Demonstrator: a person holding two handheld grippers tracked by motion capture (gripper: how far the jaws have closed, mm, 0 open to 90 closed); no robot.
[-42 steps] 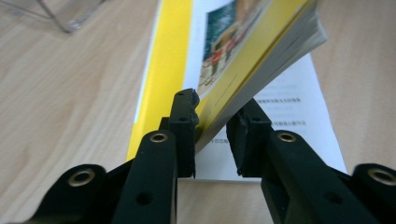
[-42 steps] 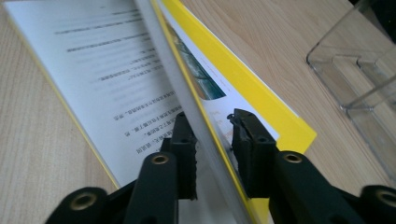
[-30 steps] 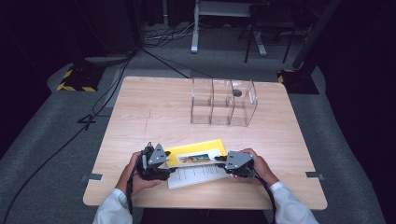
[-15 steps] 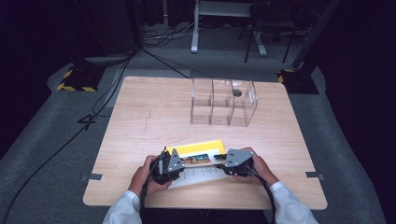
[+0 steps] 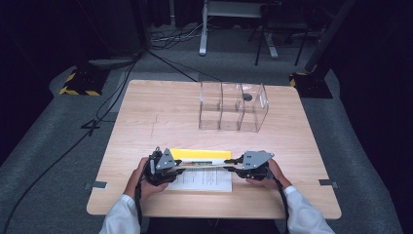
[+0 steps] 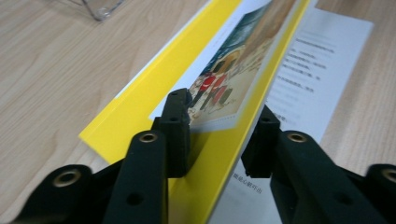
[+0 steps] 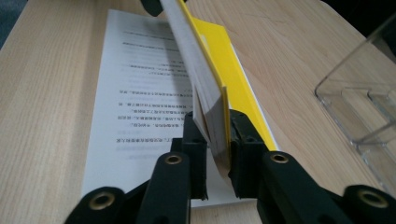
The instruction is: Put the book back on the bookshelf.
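Folder (image 5: pixel 199 155) on sheet (image 5: pixel 204 179), organiser (image 5: pixel 233 107) behind, table (image 5: pixel 146 122)

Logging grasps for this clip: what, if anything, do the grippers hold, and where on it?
The right gripper is shut on one short end of the yellow booklet. The left gripper straddles the opposite end, its jaws open, not clamping.

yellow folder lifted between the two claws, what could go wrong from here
1. The left claw stands wide around the yellow folder, so that end may sag or drop.
2. The right claw pinches only the corner, and the picture card inside could slide out onto the printed sheet.
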